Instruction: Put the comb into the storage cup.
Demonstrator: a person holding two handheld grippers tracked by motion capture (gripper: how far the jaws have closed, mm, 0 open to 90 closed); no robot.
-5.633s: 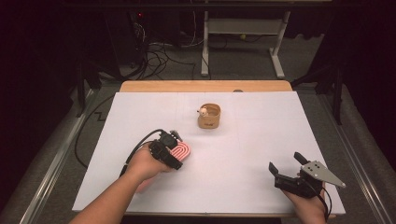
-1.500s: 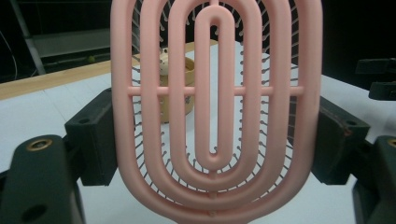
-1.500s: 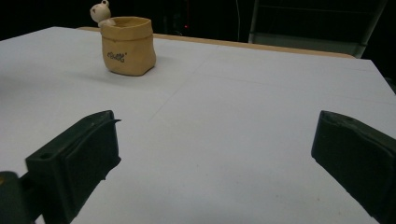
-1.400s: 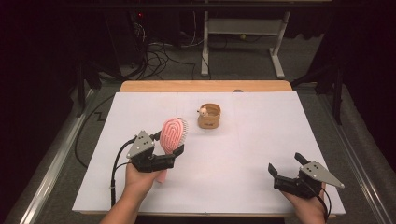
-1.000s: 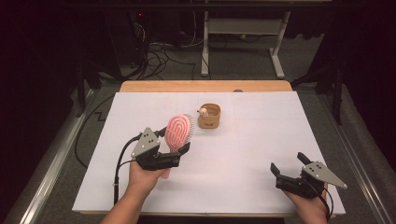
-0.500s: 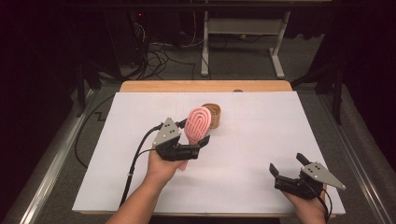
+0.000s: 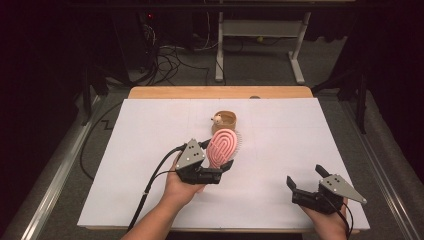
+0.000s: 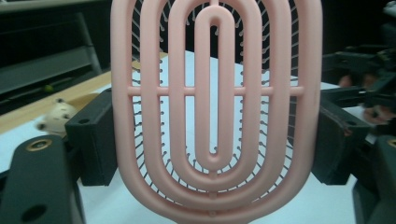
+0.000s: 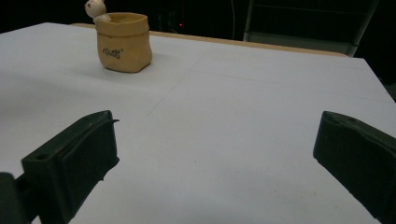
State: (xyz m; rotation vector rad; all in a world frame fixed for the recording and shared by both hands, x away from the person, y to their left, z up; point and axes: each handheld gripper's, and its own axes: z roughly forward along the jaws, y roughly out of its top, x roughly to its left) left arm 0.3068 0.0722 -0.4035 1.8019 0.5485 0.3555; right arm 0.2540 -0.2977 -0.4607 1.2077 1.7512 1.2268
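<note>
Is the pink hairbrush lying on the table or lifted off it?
Lifted. The left gripper holds the pink hairbrush upright between its jaws, head up, above the white table and near the small tan pot.

The left forearm comes in from the bottom edge of the high view and angles up toward the middle of the bench, the hand wrapped around the body of the left gripper (image 7: 223, 159). That gripper is raised off the surface, its grey three-cornered plate tipped up and to the left and its cable trailing back along the forearm. Its jaws stand wide and are clamped on a broad object, one black pad (image 8: 95, 137) pressing on each side. The right hand sits low at the near right corner, holding the right gripper (image 7: 306, 176) close above the surface. Its jaws point away from the person and gape wide, with nothing between them.
</note>
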